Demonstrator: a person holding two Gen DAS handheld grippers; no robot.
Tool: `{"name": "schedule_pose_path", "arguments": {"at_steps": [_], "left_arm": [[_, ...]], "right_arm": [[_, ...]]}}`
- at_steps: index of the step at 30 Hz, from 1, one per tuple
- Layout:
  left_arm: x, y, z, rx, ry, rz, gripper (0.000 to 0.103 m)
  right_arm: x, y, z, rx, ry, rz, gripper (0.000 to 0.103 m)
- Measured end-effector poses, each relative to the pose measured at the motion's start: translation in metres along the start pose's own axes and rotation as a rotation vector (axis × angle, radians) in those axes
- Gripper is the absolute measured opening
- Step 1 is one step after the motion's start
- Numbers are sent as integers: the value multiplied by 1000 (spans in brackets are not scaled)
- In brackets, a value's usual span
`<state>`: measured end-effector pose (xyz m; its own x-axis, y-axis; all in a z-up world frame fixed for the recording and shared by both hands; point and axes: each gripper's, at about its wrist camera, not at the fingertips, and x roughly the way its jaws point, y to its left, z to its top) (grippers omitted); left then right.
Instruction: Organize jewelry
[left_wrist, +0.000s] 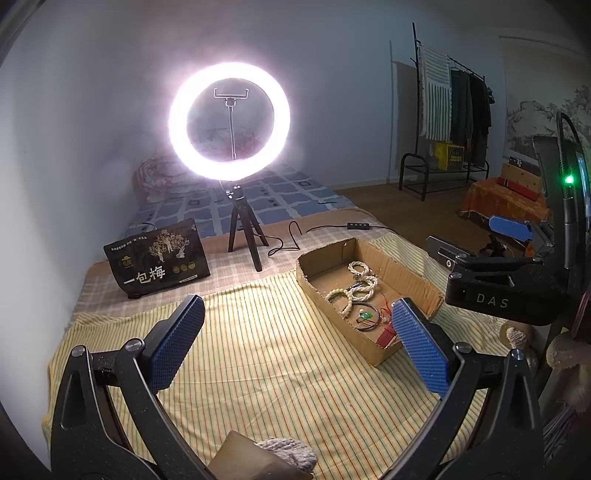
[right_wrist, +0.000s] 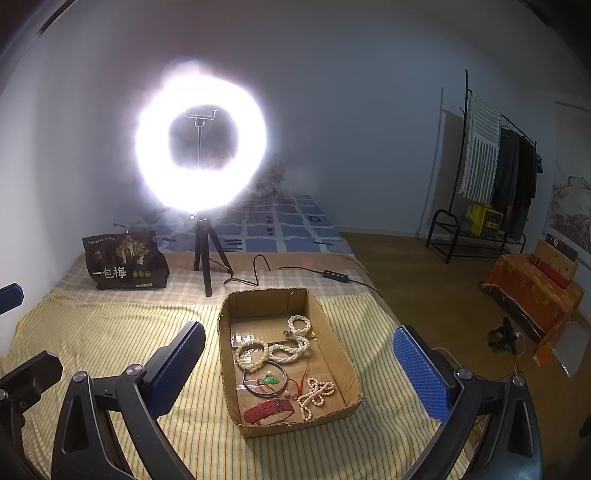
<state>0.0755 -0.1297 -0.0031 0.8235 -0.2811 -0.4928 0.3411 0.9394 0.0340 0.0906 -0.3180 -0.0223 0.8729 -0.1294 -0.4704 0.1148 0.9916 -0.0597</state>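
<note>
Two grippers hang above the striped cloth (right_wrist: 110, 332), and the question is which one has the cardboard box (right_wrist: 332, 354) in line. Starting at the left, the left gripper (left_wrist: 297, 338) has its jaws spread wide with nothing between them; from its view the box (left_wrist: 406, 273) lies ahead and off to the right, its near corner partly behind the right-hand blue pad, so this hand would have to swing across to reach in. Moving right, the right gripper (right_wrist: 299, 363) is likewise fully spread and holds nothing, and the box sits almost squarely between its fingers, long axis running away from the camera. Inside lie pearl strands (right_wrist: 291, 343), a dark bangle (right_wrist: 264, 382) around a small green pendant (right_wrist: 270, 379), a red watch strap (right_wrist: 267, 410) at the near end and another pearl strand (right_wrist: 316, 393) beside it. By my judgement the right hand is better placed, a straight forward dip reaching the near pieces first
</note>
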Motion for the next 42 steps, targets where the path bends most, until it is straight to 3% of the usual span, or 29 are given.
{"name": "schedule_pose_path", "arguments": {"at_steps": [42], "left_arm": [[2, 1, 0, -7, 4, 2, 103]], "right_arm": [[4, 4, -5, 8, 27, -2, 103]]}}
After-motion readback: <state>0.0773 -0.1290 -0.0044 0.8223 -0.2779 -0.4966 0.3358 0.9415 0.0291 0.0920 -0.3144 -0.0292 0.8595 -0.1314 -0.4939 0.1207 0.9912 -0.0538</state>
